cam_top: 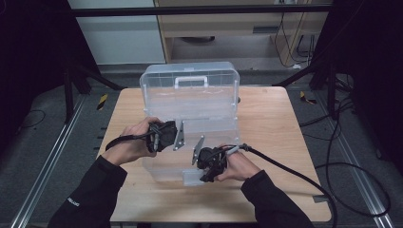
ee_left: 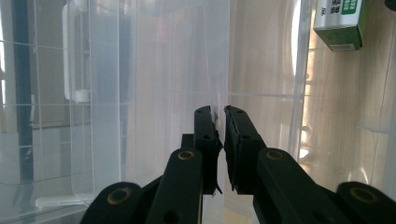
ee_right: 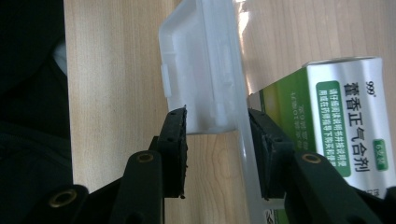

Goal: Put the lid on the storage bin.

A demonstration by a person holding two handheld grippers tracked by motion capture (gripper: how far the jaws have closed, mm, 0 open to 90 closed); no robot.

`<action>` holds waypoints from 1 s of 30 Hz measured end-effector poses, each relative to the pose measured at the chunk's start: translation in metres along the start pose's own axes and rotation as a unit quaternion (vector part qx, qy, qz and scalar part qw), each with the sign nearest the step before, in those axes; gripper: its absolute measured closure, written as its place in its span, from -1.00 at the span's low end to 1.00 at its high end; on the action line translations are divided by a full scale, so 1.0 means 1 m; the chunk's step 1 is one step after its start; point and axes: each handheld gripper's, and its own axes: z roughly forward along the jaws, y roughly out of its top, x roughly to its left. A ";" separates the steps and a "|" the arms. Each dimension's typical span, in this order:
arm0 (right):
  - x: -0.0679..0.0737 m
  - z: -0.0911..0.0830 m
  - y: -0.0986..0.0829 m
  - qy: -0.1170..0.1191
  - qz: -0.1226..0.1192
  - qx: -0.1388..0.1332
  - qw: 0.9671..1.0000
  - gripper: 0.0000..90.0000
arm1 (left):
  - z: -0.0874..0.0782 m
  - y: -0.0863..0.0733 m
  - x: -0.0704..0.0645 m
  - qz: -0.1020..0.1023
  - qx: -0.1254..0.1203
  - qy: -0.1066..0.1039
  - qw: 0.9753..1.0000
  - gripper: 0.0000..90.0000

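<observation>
High view: the clear plastic box point(cam_top: 190, 118) sits mid-table, lid up, with the left gripper point(cam_top: 177, 135) at its middle and the right gripper point(cam_top: 202, 161) at its near wall.

Left gripper view: jaws nearly together, pinching a thin clear partition point(ee_left: 219, 70).

Right gripper view: jaws clamp the front latch point(ee_right: 201, 70); a green-and-white carton point(ee_right: 336, 116) lies behind the wall.

The box looks light, slick, flexible; best held by rims.

Dim and dark at the left and right edges; bright on the bench point(cam_top: 266, 123); glare through clear plastic; slightly soft.
</observation>
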 end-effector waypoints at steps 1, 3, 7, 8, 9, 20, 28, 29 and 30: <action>0.000 0.000 0.000 -0.001 -0.002 -0.001 1.000 0.35 | 0.000 0.000 -0.001 0.000 0.000 0.000 1.000 0.85; 0.000 0.000 0.000 -0.002 0.000 -0.001 1.000 0.35 | 0.000 0.000 -0.002 0.000 0.000 -0.001 1.000 0.85; 0.002 0.000 -0.001 -0.003 0.004 0.001 1.000 0.32 | -0.001 0.000 -0.004 0.001 0.000 -0.005 1.000 0.85; 0.001 0.000 -0.001 -0.009 -0.002 -0.005 1.000 0.32 | -0.001 0.001 -0.004 -0.002 -0.003 -0.006 1.000 0.85; 0.002 0.000 -0.001 -0.009 -0.003 -0.005 1.000 0.32 | -0.001 0.001 -0.004 0.000 0.000 -0.007 1.000 0.85; 0.005 -0.004 -0.003 -0.019 0.000 -0.023 1.000 0.24 | -0.002 0.001 -0.010 -0.008 -0.001 -0.016 1.000 0.85; 0.010 -0.031 -0.010 -0.036 0.016 -0.062 0.997 0.22 | -0.002 0.002 -0.010 -0.008 0.002 -0.014 1.000 0.84; 0.010 -0.035 -0.012 -0.042 0.017 -0.066 0.997 0.22 | -0.002 0.002 -0.011 -0.009 0.004 -0.015 1.000 0.84; 0.010 -0.038 -0.014 -0.046 0.022 -0.071 0.996 0.22 | -0.002 0.002 -0.011 -0.010 0.001 -0.013 1.000 0.84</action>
